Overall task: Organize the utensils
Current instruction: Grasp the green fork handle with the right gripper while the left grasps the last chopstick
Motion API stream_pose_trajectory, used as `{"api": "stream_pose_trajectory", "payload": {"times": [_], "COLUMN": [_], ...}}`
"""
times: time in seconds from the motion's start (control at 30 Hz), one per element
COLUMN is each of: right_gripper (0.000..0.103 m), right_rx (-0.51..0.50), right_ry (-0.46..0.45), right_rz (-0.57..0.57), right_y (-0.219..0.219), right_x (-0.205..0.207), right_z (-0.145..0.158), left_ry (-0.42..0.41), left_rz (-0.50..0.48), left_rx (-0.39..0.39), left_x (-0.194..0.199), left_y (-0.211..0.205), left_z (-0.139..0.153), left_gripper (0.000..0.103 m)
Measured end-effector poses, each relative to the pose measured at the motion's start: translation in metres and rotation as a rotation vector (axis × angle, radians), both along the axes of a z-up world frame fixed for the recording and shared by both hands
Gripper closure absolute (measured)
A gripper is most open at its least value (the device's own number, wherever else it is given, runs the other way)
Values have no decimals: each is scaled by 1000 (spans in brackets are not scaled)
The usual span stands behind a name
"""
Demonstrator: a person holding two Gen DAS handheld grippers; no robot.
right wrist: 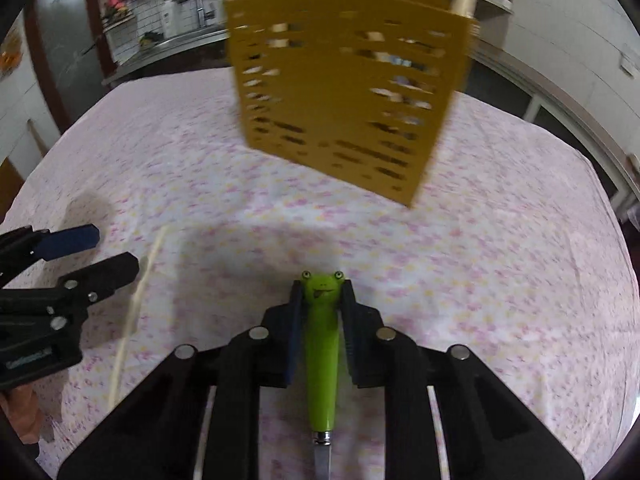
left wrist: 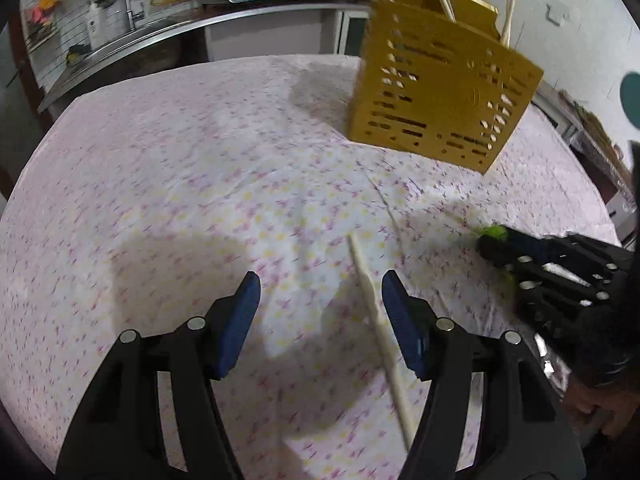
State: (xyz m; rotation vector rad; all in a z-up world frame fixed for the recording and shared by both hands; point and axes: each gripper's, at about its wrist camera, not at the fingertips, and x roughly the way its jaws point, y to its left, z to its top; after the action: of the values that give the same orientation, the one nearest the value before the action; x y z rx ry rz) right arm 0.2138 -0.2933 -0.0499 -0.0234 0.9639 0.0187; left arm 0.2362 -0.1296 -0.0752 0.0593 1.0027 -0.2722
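Right gripper [right wrist: 322, 294], jaws pressed on a glossy green frog-headed utensil handle [right wrist: 321, 344] with a steel stem, points toward the perforated mustard-yellow utensil caddy [right wrist: 344, 100] standing on the floral tablecloth [right wrist: 500, 280]. Left gripper [left wrist: 320, 300], jaws spread, hovers over a pale slender chopstick [left wrist: 376, 320] lying on the cloth just inside its right finger. The smooth handle probably slips easily; mid-handle suits it. Light, stiff and thin, the stick, seemingly wooden, wants a mid-length pinch.

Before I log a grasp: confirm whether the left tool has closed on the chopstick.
No: the left tool is open, and the chopstick lies on the tablecloth between its fingers.
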Motion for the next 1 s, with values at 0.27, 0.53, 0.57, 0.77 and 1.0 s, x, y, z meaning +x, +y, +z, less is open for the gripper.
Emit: {"api": "stream_pose_trajectory", "payload": {"times": [0.27,0.53,0.57,0.77,1.0], "right_gripper": [84,84,84,84,84], "right_rx": [35,63,64,61,88], "right_ry": [8,8,7,-24,-85], "right_rz": [-54,-59,-58,-56,-58], "right_y": [-36,-31,-30,-28,-32], "right_x": [-4,2,2,-1,-8], "right_z": [-2,-4,-3,13,39], "left_ry": [27,0,-1,-18,-63], "left_rz": [-34,-35,-39,-36,-34], "left_rx": [95,132,133,54,-24], "left_x": [20,19,18,16,9], "left_y": [-32,-40,-40,-25,-12], "left_z": [-14,-11,-9,10,45], "left_gripper": [48,97,98,100,100]}}
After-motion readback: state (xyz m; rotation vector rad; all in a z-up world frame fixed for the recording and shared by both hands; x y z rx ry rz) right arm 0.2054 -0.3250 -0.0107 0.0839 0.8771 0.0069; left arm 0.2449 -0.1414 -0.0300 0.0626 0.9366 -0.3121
